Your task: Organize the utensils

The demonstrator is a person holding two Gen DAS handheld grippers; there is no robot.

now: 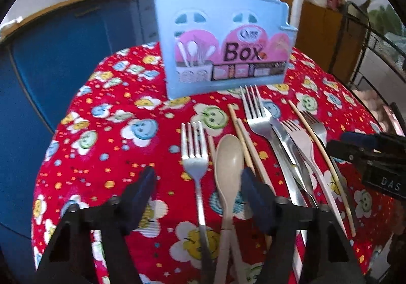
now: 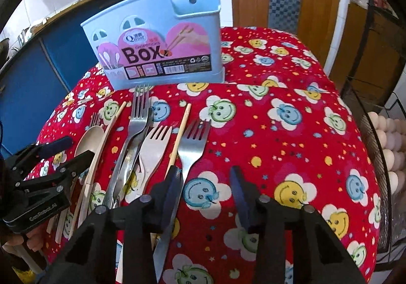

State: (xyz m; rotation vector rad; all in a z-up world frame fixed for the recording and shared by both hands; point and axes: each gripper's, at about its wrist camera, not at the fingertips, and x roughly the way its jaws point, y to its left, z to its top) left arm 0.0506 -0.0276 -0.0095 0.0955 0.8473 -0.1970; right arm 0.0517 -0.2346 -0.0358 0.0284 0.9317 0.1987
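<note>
Utensils lie in a loose row on the red smiley-flower tablecloth, handles toward the cameras, in front of the pale blue utensil box, which stands upright at the far side of the table with its pink "Box" label facing forward.

In the left wrist view, a steel fork and a beige spoon lie side by side between the fingers of the left gripper. The fingers stand partly open on either side of these two, and the pads press on neither. Just right of the spoon are beige chopsticks, then a larger steel fork, a table knife, and a pale plastic fork.

In the right wrist view, the right gripper is half open over the rightmost steel fork, whose handle runs under the left-hand finger; no pad clamps it. A single chopstick lies just beside that fork.

A wire rack holding eggs stands at the table's right edge.
</note>
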